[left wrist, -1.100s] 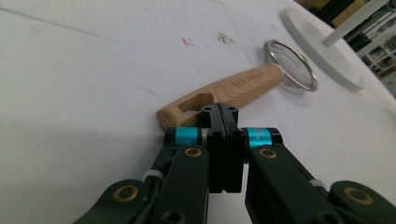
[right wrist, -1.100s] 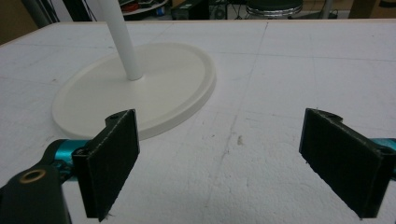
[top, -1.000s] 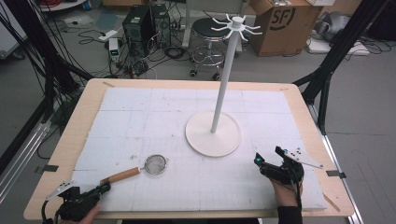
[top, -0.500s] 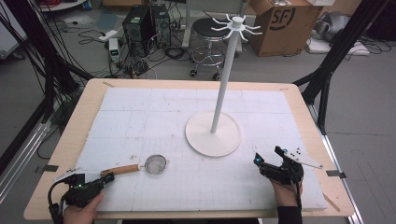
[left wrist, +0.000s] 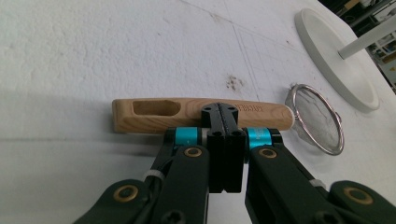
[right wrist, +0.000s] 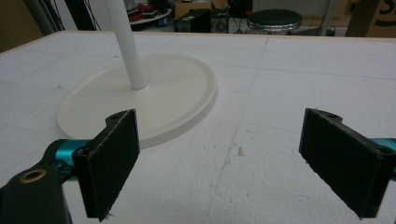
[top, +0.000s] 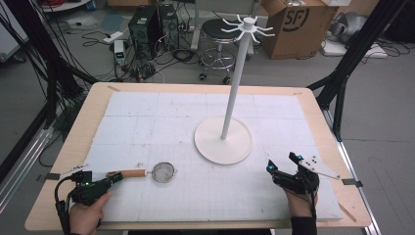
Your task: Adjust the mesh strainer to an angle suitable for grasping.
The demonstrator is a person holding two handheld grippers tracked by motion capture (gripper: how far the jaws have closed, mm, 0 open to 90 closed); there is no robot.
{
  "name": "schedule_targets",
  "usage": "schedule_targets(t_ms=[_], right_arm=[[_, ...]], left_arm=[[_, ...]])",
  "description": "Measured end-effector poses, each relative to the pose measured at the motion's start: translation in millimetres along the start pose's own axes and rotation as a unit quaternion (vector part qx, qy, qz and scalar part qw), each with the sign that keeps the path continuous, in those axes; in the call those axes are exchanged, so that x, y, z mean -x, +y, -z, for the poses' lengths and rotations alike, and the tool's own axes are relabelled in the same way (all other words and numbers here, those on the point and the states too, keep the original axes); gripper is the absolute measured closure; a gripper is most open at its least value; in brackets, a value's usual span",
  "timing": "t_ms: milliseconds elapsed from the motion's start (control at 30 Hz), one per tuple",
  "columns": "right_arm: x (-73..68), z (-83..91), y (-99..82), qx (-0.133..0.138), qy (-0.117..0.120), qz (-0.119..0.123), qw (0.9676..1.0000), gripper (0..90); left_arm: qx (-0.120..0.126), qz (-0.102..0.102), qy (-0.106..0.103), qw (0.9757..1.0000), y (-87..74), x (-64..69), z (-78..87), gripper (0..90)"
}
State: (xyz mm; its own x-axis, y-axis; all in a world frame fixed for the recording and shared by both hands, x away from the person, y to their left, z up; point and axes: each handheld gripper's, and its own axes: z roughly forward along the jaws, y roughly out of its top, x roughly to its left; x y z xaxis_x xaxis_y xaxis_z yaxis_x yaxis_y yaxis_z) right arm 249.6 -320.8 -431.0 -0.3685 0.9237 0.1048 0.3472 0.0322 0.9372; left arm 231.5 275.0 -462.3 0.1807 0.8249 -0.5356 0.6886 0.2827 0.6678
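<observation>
One wooden-handled mesh strainer [top: 151,172] lies lower left, one white hook stand [top: 225,139] at centre; left gripper [top: 117,177] pressed together, empty, right gripper [top: 282,166] spread, empty.

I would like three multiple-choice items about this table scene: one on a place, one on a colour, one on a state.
1. The strainer lies:
A. near the left gripper
B. on the stand's base
C. at the table's far edge

2. The strainer's handle is:
A. black
B. light wood
C. white

3. The right gripper has jaws:
A. shut on the handle
B. shut, empty
C. open, empty

Key: 1 A, the left jaws reach its handle; 2 B, pale wood grain shows; 3 C, bare table shows between its pads.
</observation>
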Motion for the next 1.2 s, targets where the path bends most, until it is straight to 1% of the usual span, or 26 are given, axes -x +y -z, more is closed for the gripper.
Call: schedule_targets(t_ms=[33,67,100,233,367,467,600,833,900,967,1100,1200], right_arm=[[-0.1,0.2,0.1,0.001,-0.001,-0.001,1.0,11.5],[0.0,-0.1,-0.1,-0.001,-0.001,0.0,1.0,11.6],[-0.1,-0.4,-0.3,-0.002,-0.001,0.0,1.0,11.6],[-0.3,-1.0,-0.4,-0.004,-0.002,0.002,1.0,11.6],[0.8,-1.6,-0.6,-0.007,-0.004,0.001,1.0,11.6],[0.8,-1.5,-0.6,-0.007,-0.004,0.001,1.0,11.6],[0.1,-2.1,-0.3,-0.005,-0.003,0.001,1.0,11.6],[-1.8,-4.5,0.0,-0.007,0.002,0.009,0.9999,11.8],[-1.7,-4.9,0.2,-0.007,0.002,0.009,0.9999,12.0],[-2.1,-5.2,0.2,-0.008,0.003,0.007,0.9999,12.0],[-3.0,-6.9,0.4,-0.01,0.005,0.01,0.9999,12.0],[-3.4,-7.6,0.6,-0.01,0.006,0.01,0.9999,12.1]], left_arm=[[-0.002,-0.002,-0.001,1.0,1.8,-1.1,-1.3,90.0],[-0.001,0.001,-0.003,1.0,3.4,-1.8,-3.1,90.0],[-0.003,0.003,-0.009,1.0,7.1,-3.7,-6.9,90.0],[-0.008,0.009,-0.016,0.9998,11.7,-5.6,-12.2,90.0],[-0.006,0.011,-0.019,0.9997,15.5,-5.6,-17.9,90.0],[-0.008,0.009,-0.021,0.9997,17.9,-5.6,-21.3,90.0],[-0.005,0.016,-0.025,0.9995,21.7,-6.9,-26.6,90.0],[-0.002,0.016,-0.026,0.9995,26.2,-6.5,-33.0,90.0],[0.003,0.012,-0.034,0.9994,27.5,-5.9,-35.1,90.0],[0.004,0.013,-0.035,0.9993,28.2,-5.3,-37.0,90.0],[0.004,0.014,-0.036,0.9992,30.0,-4.6,-40.2,90.0],[0.001,0.01,-0.037,0.9992,31.5,-3.6,-42.9,90.0]])
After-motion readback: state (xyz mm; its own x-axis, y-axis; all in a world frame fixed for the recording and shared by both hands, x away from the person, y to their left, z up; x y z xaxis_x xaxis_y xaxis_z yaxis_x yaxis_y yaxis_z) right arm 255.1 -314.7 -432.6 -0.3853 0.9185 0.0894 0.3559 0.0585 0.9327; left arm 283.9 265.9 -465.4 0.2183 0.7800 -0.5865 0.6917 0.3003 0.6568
